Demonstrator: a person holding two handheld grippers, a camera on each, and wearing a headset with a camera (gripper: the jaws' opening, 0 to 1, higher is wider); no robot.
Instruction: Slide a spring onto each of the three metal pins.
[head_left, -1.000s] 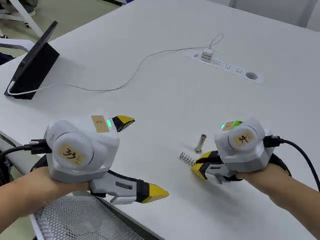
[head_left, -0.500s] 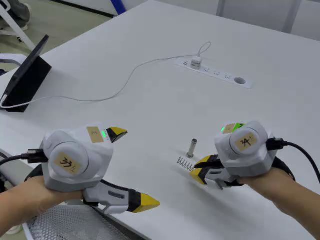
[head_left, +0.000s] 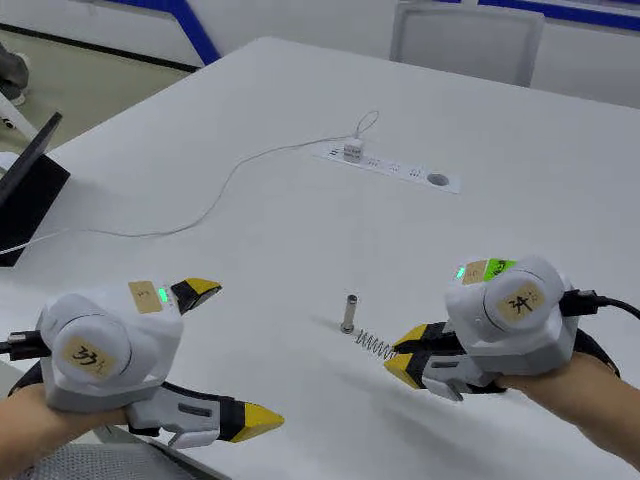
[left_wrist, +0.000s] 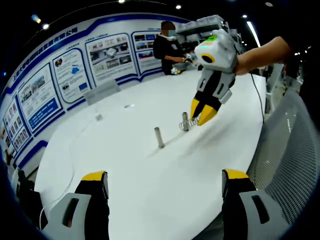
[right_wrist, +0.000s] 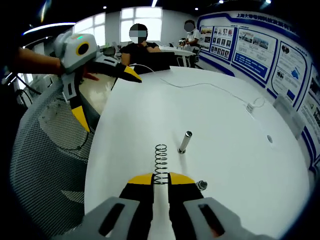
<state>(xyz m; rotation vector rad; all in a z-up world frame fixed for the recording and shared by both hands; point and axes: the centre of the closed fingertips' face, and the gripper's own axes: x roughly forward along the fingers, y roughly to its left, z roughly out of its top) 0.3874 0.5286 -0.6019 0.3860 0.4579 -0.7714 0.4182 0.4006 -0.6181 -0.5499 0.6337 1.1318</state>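
Observation:
One metal pin (head_left: 348, 313) stands upright on the white table (head_left: 300, 230). Just right of it is a coil spring (head_left: 375, 345), and my right gripper (head_left: 404, 357) is shut on its near end. In the right gripper view the spring (right_wrist: 160, 162) sticks out forward from the closed jaws of the gripper (right_wrist: 160, 178), ending a little left of the pin (right_wrist: 185, 141). A small metal piece (right_wrist: 201, 185) lies beside the right jaw. My left gripper (head_left: 228, 355) hovers open and empty at the near left edge, facing the pin (left_wrist: 159, 137).
A white power strip (head_left: 385, 165) with a plugged charger lies at the far side, and its cable (head_left: 220, 195) runs left toward a dark tablet (head_left: 25, 190). A mesh chair (right_wrist: 50, 150) sits off the near edge. People stand in the background.
The head camera has tilted up. My right gripper, still shut on the spring, has carried it from the pin's left side to its right side. The left gripper stays open.

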